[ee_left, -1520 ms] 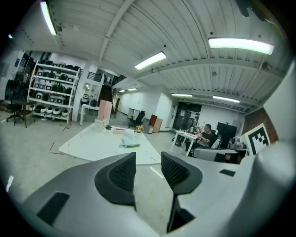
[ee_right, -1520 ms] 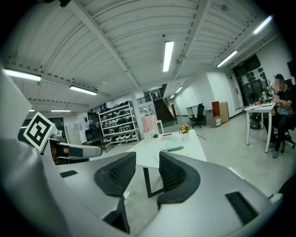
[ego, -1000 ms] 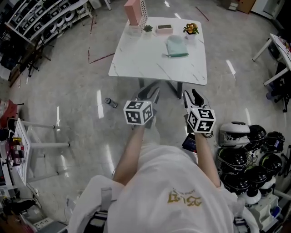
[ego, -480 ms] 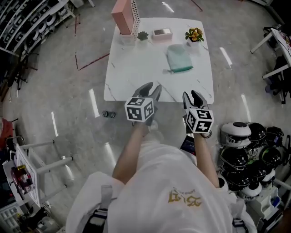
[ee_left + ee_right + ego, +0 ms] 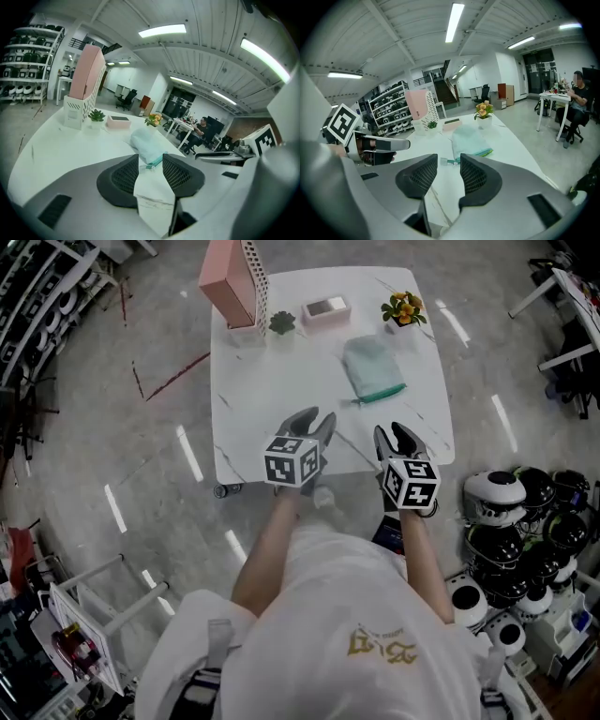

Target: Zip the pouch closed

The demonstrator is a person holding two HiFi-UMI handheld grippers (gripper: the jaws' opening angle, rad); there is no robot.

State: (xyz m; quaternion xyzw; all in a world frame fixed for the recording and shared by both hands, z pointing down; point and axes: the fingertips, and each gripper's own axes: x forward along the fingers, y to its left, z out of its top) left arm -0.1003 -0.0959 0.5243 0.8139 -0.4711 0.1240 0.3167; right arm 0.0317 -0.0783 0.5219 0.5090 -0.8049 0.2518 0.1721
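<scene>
A pale teal pouch lies flat on the white marble table, right of its middle, with its zipper edge toward me. It also shows ahead in the left gripper view as the pouch and in the right gripper view as the pouch, with a small zip pull at its near end. My left gripper hovers over the table's near edge, open and empty. My right gripper hangs beside it, open and empty, short of the pouch.
At the table's far side stand a pink file holder, a small green plant, a pink box and a flower pot. Several helmets lie on the floor at the right. Shelving lines the left.
Both grippers have moved forward from over the floor to the table's near edge, and the table has come closer in view. The jaws look the same width throughout.
</scene>
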